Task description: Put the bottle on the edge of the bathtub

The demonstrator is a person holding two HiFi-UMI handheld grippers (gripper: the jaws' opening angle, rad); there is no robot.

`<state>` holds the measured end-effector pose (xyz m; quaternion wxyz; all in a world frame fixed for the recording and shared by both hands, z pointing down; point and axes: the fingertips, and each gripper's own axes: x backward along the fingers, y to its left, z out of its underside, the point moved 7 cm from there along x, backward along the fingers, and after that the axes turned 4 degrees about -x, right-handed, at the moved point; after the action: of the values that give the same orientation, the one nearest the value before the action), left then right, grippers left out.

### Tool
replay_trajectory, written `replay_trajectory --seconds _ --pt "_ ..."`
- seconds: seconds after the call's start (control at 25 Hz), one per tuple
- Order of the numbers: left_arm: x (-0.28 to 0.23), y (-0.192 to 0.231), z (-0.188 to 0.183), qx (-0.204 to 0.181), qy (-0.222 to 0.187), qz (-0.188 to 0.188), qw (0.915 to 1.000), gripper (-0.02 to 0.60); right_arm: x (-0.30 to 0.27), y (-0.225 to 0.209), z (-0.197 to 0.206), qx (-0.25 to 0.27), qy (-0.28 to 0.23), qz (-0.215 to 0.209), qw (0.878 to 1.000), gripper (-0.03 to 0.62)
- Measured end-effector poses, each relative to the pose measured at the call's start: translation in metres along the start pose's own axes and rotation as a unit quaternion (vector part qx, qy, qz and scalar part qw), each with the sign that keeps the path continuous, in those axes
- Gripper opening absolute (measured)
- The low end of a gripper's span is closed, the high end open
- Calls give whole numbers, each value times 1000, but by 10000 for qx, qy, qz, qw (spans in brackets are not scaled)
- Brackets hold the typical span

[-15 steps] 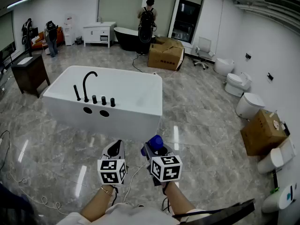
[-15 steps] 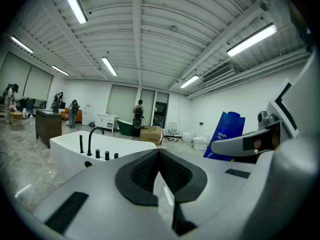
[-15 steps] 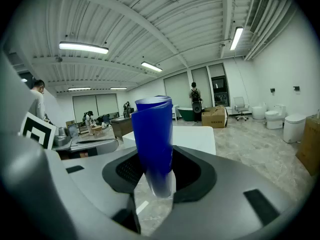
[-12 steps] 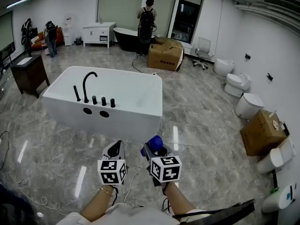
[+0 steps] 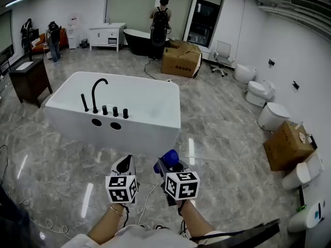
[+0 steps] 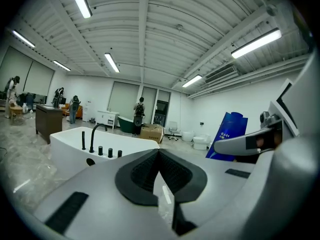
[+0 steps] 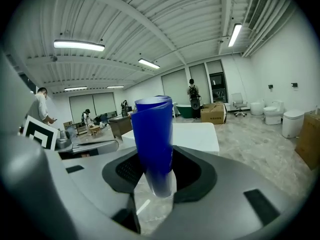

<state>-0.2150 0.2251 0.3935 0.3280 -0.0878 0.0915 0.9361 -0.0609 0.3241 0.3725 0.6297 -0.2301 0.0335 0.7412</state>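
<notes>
My right gripper (image 7: 159, 170) has its jaws part-open and clamped on the blue bottle (image 7: 154, 134). The bottle's long axis runs along the jaws, sticking forward past their tips. My left gripper (image 6: 159, 159) jaws meet, empty. The white bathtub (image 5: 145, 133) stands well ahead of both.

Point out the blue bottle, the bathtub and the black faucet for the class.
blue bottle (image 7: 154, 144): right gripper view, middle of its body.
bathtub (image 5: 139, 133): head view, near outer wall.
black faucet (image 5: 93, 98): head view, upright stem.
</notes>
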Motion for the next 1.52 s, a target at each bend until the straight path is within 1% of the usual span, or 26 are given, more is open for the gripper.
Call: replay_trajectory --seconds 0.28,0.56,0.76,0.96,1.24,1.52 --pt "-4 9 4 112 69 -3 9999 6 -6 0 1 -91 52 67 9999 172" --pt "-25 18 8 112 116 -44 9999 6 -30 -14 -1 -152 88 125 9998 172" --pt "-41 26 2 106 123 -105 9998 6 -46 -21 -10 -171 79 109 9998 172" --pt "-67 29 -6 118 94 -169 9997 6 -68 -36 -22 -185 119 54 9997 172" --pt "-107 34 -15 123 147 -288 9994 6 -104 -58 -47 -97 169 -71 9998 172" --pt "-146 37 -24 74 223 -417 9989 6 -138 -82 -66 -136 227 -241 9994 172"
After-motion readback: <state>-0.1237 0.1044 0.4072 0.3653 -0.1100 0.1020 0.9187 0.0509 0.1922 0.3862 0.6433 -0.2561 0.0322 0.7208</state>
